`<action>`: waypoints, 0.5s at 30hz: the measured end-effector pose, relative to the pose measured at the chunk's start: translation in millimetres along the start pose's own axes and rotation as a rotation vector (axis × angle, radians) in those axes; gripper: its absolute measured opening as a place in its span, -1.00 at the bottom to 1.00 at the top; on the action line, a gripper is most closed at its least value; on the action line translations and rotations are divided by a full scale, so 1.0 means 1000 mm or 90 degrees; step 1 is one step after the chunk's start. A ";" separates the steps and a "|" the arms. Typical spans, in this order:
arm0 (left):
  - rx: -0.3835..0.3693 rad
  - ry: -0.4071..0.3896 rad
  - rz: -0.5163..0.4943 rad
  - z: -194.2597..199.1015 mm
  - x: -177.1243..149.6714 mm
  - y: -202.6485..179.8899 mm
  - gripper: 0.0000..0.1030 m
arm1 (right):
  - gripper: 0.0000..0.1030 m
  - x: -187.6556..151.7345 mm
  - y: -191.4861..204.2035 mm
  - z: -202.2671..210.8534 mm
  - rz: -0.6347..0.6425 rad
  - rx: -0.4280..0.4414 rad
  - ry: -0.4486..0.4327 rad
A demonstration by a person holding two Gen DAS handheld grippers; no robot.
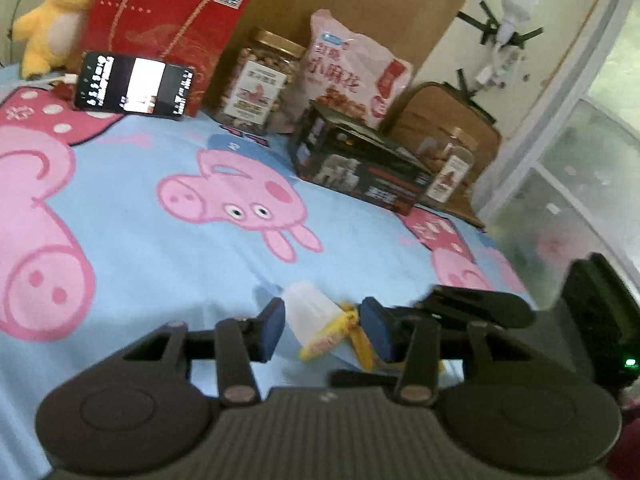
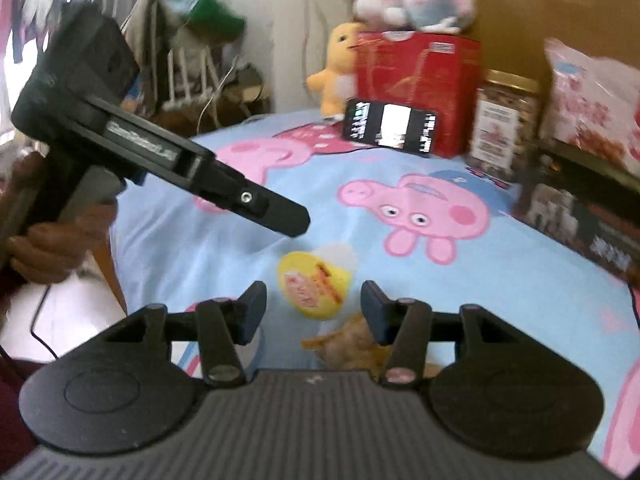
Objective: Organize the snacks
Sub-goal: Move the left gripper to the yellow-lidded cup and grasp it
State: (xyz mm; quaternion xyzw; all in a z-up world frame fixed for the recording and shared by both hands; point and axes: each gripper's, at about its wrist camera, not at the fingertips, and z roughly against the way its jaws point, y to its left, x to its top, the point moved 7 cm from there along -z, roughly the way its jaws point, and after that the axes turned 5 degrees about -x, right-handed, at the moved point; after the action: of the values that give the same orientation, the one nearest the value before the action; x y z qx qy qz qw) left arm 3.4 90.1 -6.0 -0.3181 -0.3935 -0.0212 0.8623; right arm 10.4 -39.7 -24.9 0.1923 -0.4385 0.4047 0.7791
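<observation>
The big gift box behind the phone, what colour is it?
Red, with thin gold line patterns: the gift box shows best in the left wrist view.

Soft daylight, motion blur throughout, fisheye bending and dark corners at edges.

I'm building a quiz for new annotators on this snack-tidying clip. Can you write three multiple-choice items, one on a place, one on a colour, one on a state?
1. Where does the phone stand?
A. Flat on the black box
B. Propped against the red box
C. Inside the jar

2. What colour is the lid of the small snack cup?
A. Yellow
B. Green
C. Black

3. How is the right gripper?
A. Shut on the cup
B. Out of view
C. Open, with the cup between its fingers

Answers: B, its lit screen leans on the box's front. A, the right wrist view shows the yellow top. C, gaps show beside both pads.
</observation>
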 end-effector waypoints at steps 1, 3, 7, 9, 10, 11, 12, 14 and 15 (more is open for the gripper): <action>-0.001 0.001 -0.002 -0.001 -0.002 0.000 -0.16 | 0.06 -0.001 0.002 -0.004 0.011 -0.007 0.007; 0.003 0.008 -0.008 -0.007 -0.005 0.000 -0.16 | 0.06 -0.002 0.004 -0.010 0.021 -0.017 0.018; 0.018 0.027 -0.014 -0.021 -0.013 0.004 -0.18 | 0.06 0.000 0.001 -0.019 0.021 -0.025 0.026; 0.018 0.036 -0.006 -0.028 -0.015 0.007 -0.29 | 0.05 0.000 0.002 -0.020 0.019 -0.023 0.029; 0.010 0.040 0.000 -0.032 -0.017 0.009 -0.37 | 0.05 -0.001 0.002 -0.022 0.017 -0.021 0.032; 0.005 0.041 0.006 -0.034 -0.018 0.008 -0.37 | 0.01 -0.002 0.003 -0.023 0.016 -0.019 0.035; 0.009 0.038 0.000 -0.034 -0.017 0.007 -0.36 | -0.07 -0.003 0.004 -0.023 0.016 -0.024 0.035; 0.008 0.036 -0.010 -0.034 -0.014 0.004 -0.37 | -0.09 -0.001 0.002 -0.022 0.017 -0.033 0.031; 0.006 0.033 -0.014 -0.034 -0.011 0.002 -0.37 | -0.09 -0.001 0.001 -0.020 0.012 -0.033 0.028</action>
State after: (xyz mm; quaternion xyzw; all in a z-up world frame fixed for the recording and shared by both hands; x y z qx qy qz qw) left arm 18.4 69.9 -31.1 -0.3089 -0.3745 -0.0367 0.8735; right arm 20.4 -26.3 -36.5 0.1590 -0.4337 0.4044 0.7893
